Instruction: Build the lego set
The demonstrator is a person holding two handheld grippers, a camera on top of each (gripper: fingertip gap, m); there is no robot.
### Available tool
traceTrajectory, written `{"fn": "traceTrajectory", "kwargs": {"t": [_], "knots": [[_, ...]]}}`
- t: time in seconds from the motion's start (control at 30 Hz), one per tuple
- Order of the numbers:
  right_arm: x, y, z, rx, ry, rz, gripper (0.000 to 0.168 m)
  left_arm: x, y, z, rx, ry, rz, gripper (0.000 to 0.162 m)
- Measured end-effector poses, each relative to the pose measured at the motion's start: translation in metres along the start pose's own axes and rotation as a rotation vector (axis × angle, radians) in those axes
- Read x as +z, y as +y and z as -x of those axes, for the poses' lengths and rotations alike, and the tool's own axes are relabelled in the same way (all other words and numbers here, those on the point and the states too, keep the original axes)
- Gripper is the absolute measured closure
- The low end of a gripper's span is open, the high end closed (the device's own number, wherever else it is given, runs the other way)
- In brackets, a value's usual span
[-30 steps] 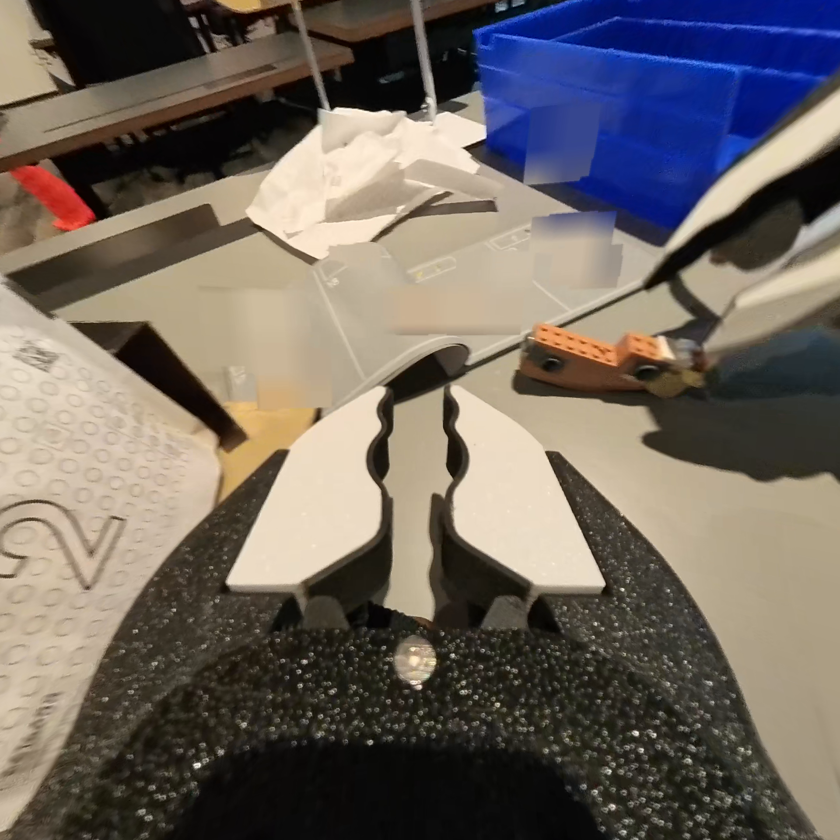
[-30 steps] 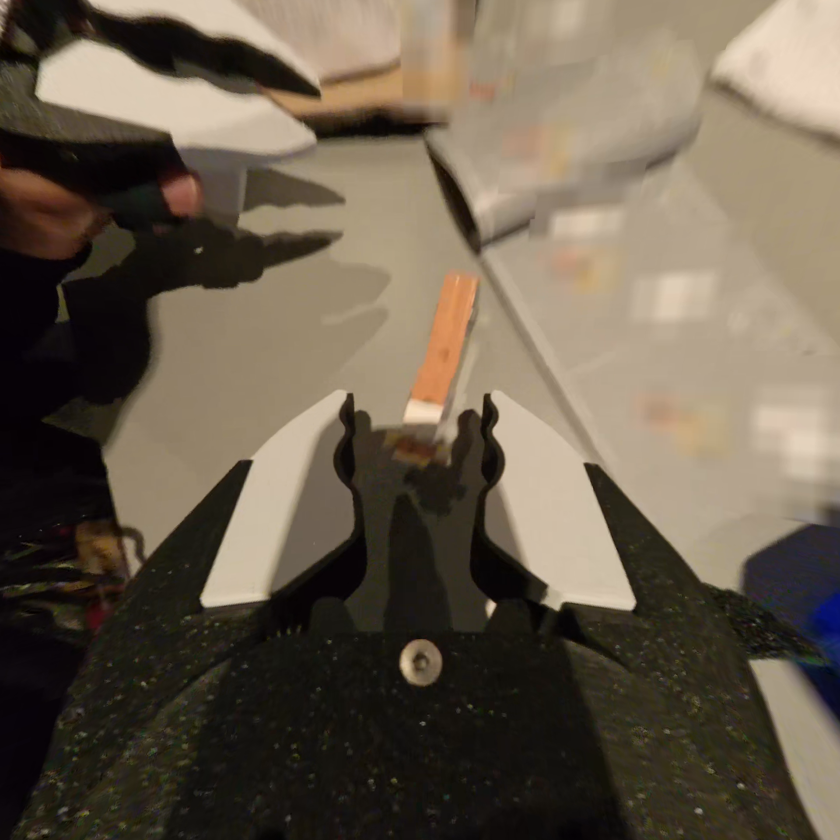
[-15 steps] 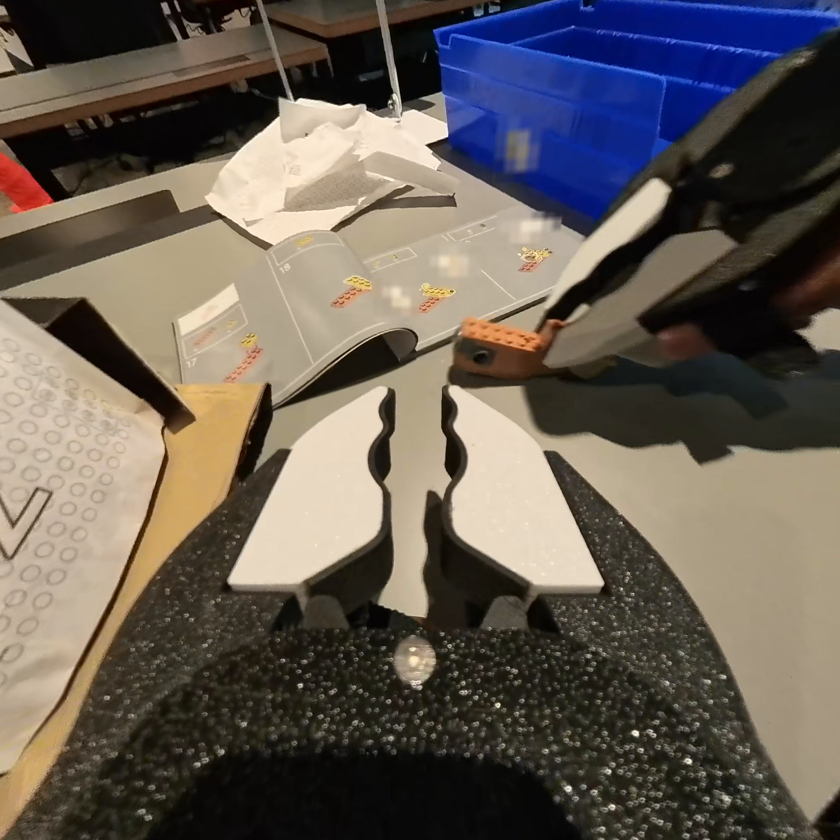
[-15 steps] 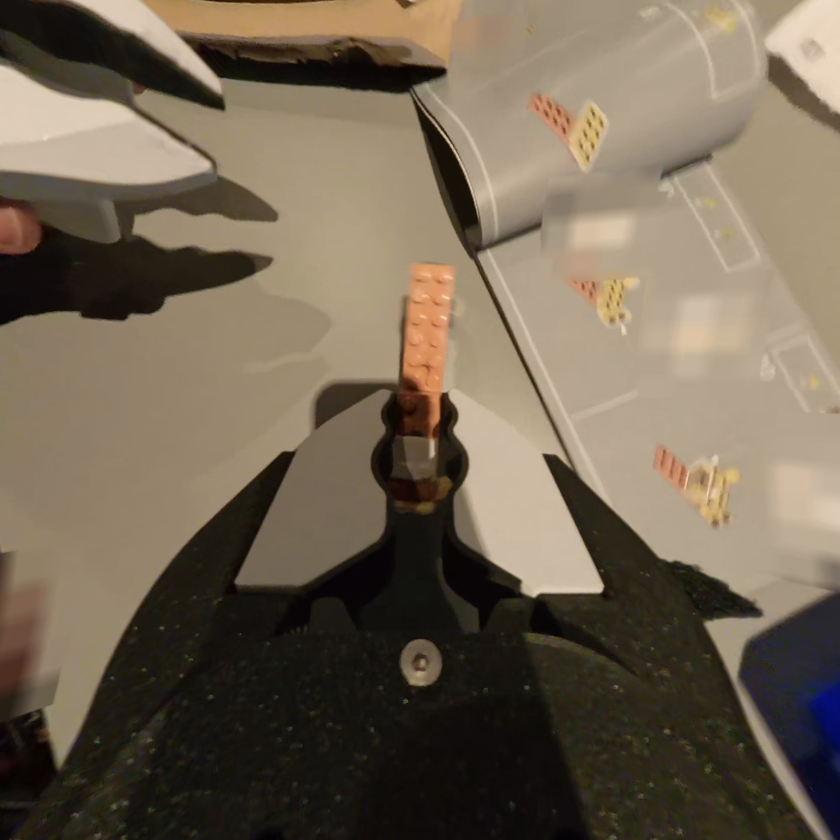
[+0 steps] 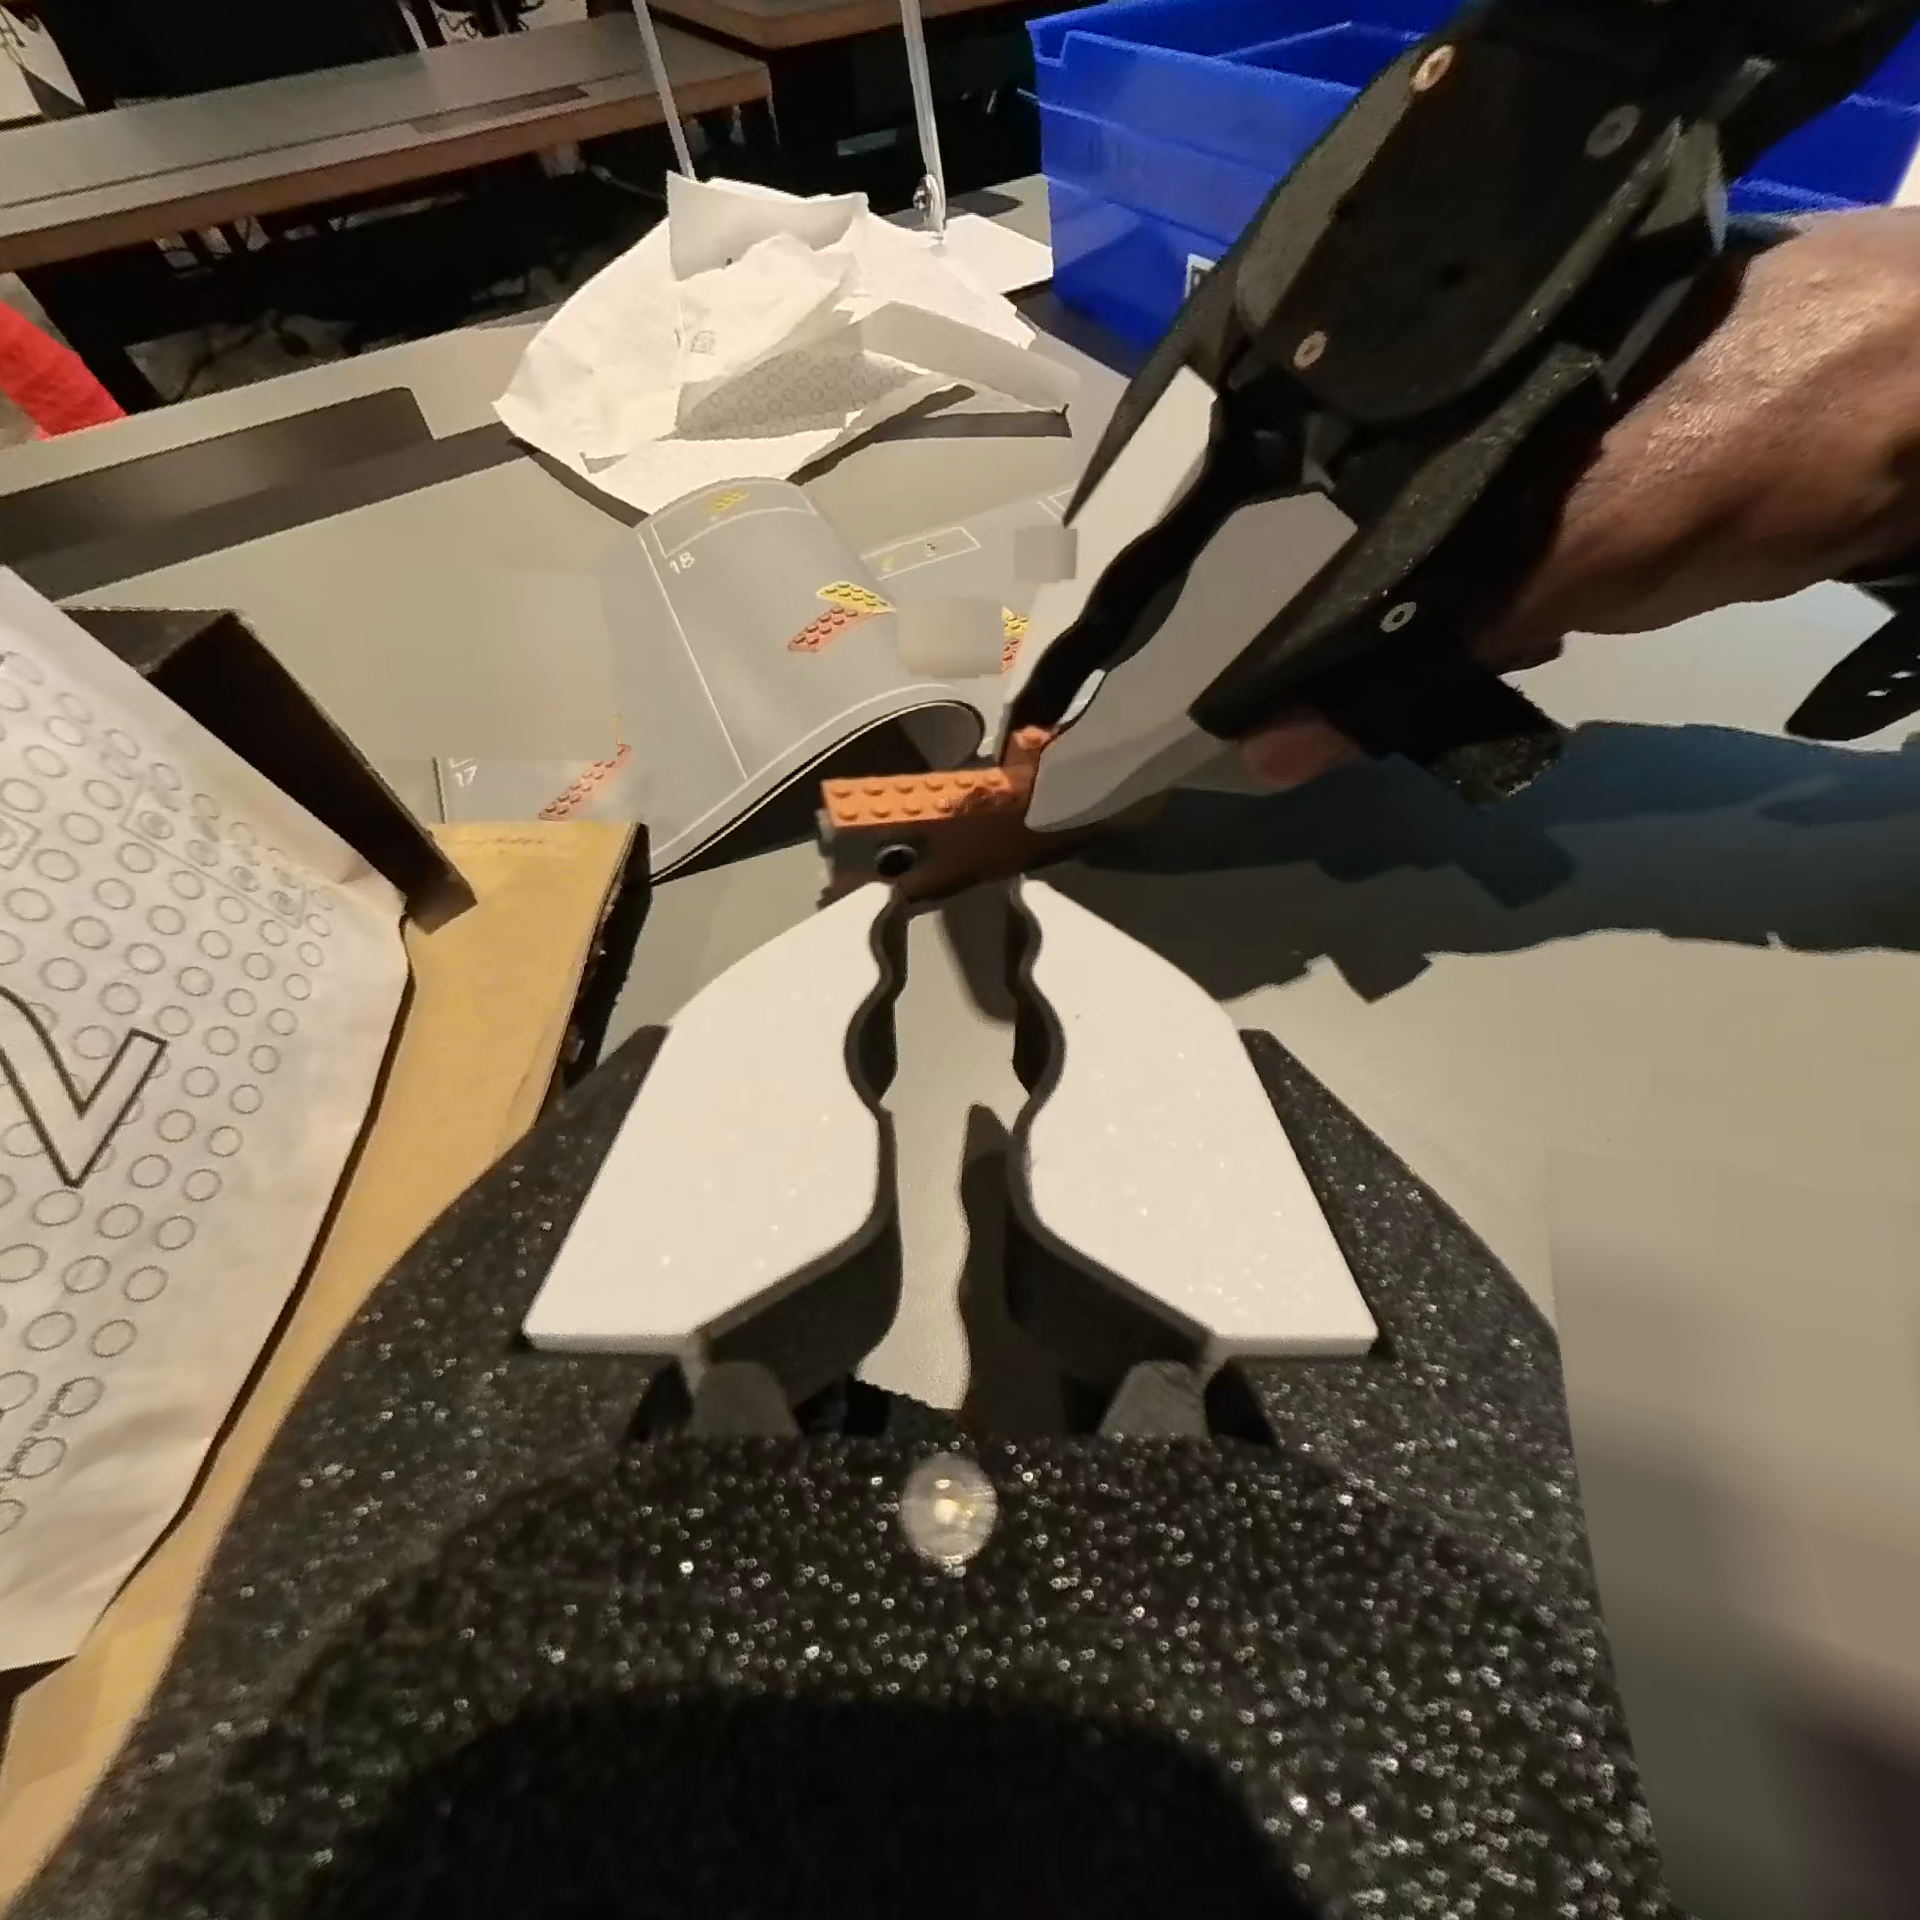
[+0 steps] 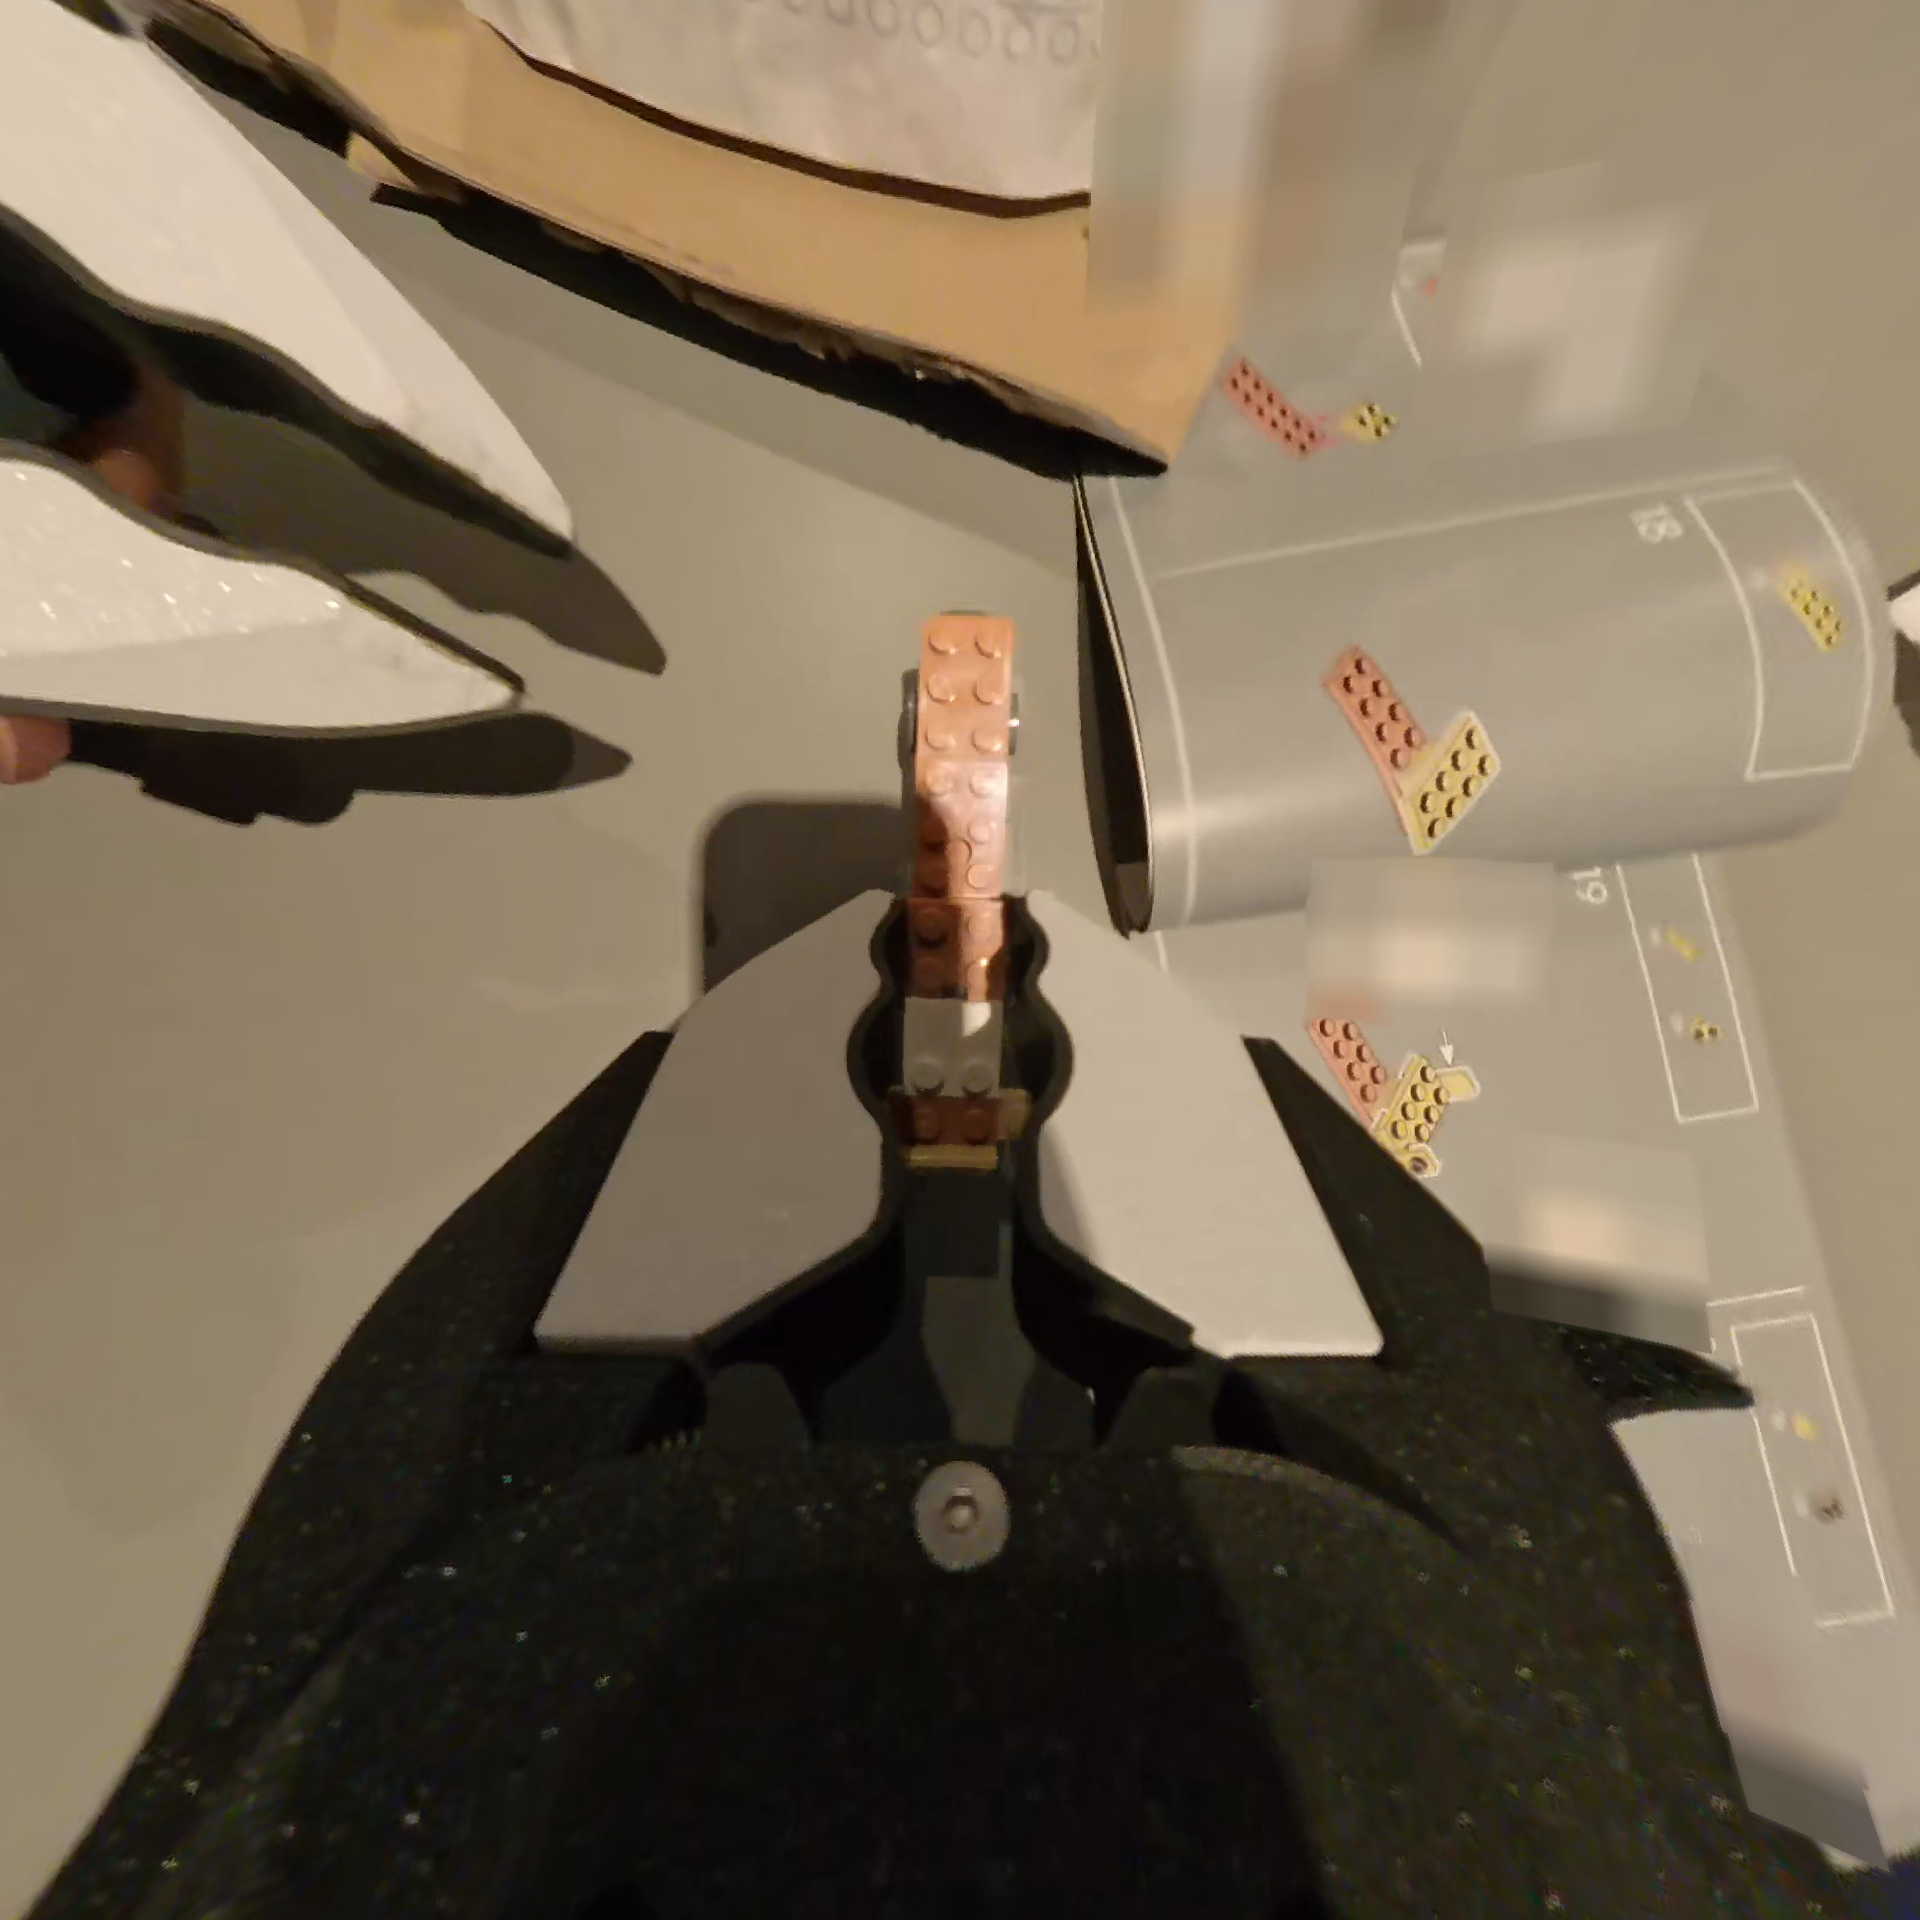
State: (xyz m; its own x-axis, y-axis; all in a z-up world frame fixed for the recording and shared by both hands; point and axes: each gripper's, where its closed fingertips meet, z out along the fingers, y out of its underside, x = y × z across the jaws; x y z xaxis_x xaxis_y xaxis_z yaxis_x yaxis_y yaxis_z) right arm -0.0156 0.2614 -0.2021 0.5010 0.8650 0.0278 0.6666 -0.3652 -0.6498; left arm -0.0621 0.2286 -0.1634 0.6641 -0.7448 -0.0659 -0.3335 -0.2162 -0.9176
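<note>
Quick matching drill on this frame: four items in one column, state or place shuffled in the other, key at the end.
1. right gripper
2. left gripper
3. instruction booklet
4. blue bins

a. open, nothing between its fingers
b. far end of the table, behind the crumpled paper bag
c. shut on the orange lego assembly
d. lying open, one page curled up

Pairs: 1-c, 2-a, 3-d, 4-b

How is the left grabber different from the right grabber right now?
The right gripper is shut on the orange lego piece; the left gripper is open and holds nothing. In the left wrist view the right gripper angles downward toward the grey table, and the left gripper points at the piece. Both have pale fingers on black bodies.
</note>
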Motion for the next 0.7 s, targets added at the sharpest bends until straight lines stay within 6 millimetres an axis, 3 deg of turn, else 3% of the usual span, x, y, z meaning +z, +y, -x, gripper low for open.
{"fn": "traceTrajectory", "kwargs": {"t": [0.13,0.33,0.53,0.7], "knots": [[-0.012,-0.001,-0.004,0.006,0.023,-0.048,0.13,0.0,-0.001,-0.001,0.008,0.01,-0.005,0.144],[-0.068,0.013,-0.004,0.06,0.063,-0.198,0.129,-0.001,-0.015,-0.015,0.039,0.059,-0.079,0.145],[-0.125,0.04,-0.002,0.101,0.11,-0.411,0.115,0.015,-0.045,-0.072,0.085,0.241,-0.198,0.145],[-0.157,0.057,-0.008,0.159,0.121,-0.612,0.095,0.039,-0.072,-0.127,0.001,0.408,-0.316,0.142]]}}
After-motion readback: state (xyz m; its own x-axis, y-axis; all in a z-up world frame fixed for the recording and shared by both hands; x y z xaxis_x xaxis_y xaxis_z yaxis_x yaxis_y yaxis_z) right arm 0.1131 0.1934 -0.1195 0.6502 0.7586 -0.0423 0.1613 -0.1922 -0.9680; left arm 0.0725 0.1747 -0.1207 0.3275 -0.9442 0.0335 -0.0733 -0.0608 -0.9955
